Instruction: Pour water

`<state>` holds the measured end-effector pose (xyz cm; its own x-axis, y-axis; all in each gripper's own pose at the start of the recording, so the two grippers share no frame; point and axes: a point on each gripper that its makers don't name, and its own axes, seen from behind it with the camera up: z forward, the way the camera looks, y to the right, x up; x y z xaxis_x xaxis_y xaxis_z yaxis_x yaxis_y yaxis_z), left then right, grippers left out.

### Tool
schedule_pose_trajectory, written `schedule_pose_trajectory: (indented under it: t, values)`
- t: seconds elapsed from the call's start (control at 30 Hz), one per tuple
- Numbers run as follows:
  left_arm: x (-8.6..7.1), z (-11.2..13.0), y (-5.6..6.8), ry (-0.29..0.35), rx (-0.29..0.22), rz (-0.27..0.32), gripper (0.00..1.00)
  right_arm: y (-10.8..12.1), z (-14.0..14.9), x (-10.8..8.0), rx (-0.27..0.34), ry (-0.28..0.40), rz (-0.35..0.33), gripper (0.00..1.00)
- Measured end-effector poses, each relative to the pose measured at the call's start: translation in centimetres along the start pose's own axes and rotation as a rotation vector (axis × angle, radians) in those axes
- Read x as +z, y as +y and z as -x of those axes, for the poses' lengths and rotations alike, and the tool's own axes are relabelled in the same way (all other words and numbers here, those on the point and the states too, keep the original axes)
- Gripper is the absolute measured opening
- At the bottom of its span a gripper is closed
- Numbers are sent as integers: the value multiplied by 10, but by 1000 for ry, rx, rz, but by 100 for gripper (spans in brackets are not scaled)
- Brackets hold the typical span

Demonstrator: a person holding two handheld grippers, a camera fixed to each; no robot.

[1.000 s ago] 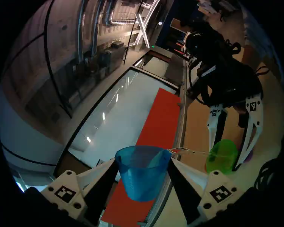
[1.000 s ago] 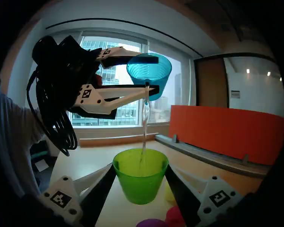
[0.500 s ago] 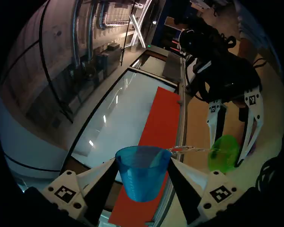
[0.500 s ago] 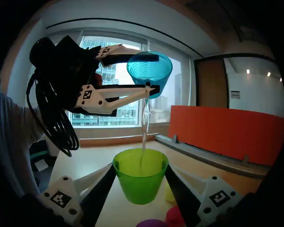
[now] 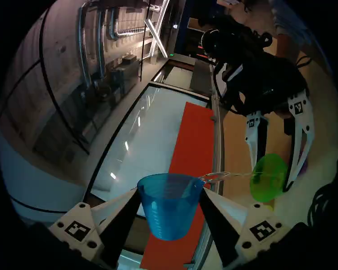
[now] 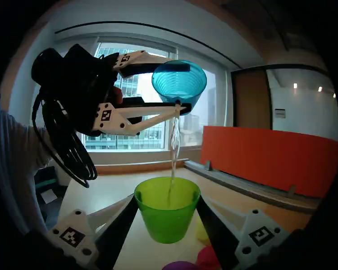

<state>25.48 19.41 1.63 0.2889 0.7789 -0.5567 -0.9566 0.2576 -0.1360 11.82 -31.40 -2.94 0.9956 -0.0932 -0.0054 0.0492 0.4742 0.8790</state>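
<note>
My left gripper [image 5: 170,204] is shut on a translucent blue cup [image 5: 169,206], tipped on its side. In the right gripper view that blue cup [image 6: 178,85] hangs high between the left gripper's fingers [image 6: 137,119], mouth toward me. A thin stream of water [image 6: 172,148] falls from its lip into the green cup [image 6: 167,215]. My right gripper [image 6: 167,218] is shut on this green cup and holds it upright just above the table. In the left gripper view the green cup [image 5: 269,177] sits between the right gripper's white fingers [image 5: 254,141], and the water stream [image 5: 232,174] runs across to it.
A pale wooden table [image 6: 101,189] lies below the cups. An orange panel [image 6: 277,157] stands at its far right edge. A yellow, a pink and a purple cup [image 6: 205,258] sit low at the front. A sleeved arm [image 6: 15,162] and black cables [image 6: 70,148] are at left, before the windows.
The blue cup has tipped further and risen slightly, its mouth turning more toward the right gripper's camera. Water keeps streaming into the green cup, which has stayed in place.
</note>
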Motion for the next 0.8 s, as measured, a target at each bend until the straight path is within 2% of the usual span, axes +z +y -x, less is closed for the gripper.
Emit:
schedule_pose_trajectory:
  t: [0.8]
  values:
    - [5, -8, -6, 8, 161, -8, 87, 2, -1, -3, -2, 7, 6, 90]
